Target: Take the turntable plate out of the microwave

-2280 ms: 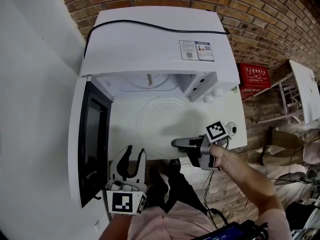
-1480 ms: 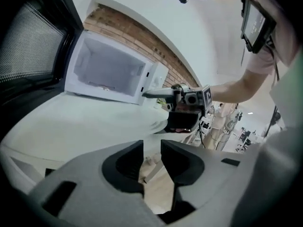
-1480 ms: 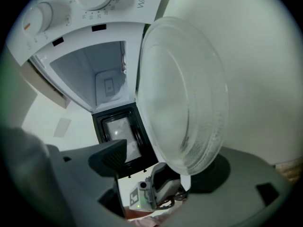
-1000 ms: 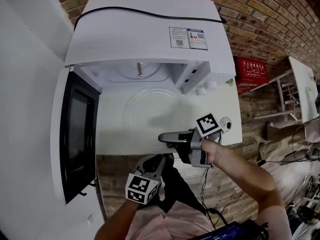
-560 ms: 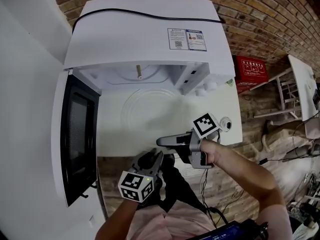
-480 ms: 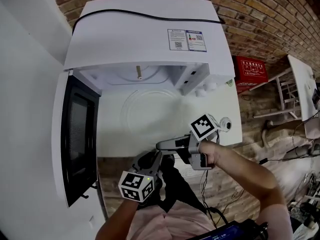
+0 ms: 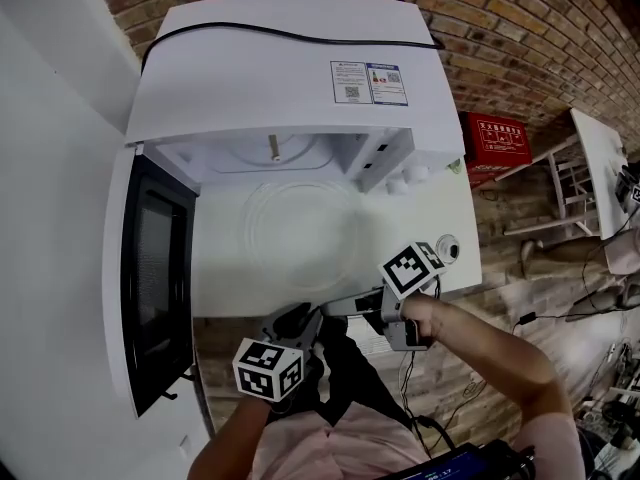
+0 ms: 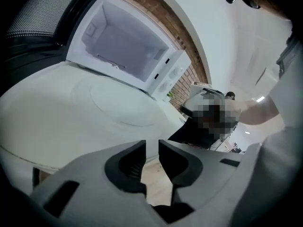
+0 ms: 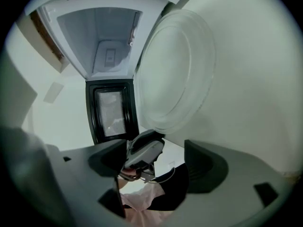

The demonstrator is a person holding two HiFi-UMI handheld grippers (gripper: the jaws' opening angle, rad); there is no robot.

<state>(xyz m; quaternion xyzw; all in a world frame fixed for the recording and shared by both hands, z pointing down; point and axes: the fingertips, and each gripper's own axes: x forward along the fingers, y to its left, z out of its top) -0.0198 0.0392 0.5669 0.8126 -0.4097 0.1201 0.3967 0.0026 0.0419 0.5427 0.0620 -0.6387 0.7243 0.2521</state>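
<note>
head view: the turntable plate (image 7: 300,223) lies flat on the white table (image 7: 225,283) at centre frame, already out of the microwave (image 7: 280,58), whose door (image 7: 155,268) hangs open at left. the left gripper (image 7: 298,318) and right gripper (image 7: 335,306) sit at the table's near edge, apart from the plate. i judge the main risk is a careless sweep that slides the smooth glass toward an edge, or a knock against the door. two labels (image 7: 365,81) on the microwave's top and a red box (image 7: 490,138) at right carry print too small to read.

left gripper view: the tongs are released. the jaws have just been opening, the gap is narrow, and nothing is between them.

right gripper view: the jaws are spread wide and grasp nothing. the plate fills the upper right. no writing is legible here.
</note>
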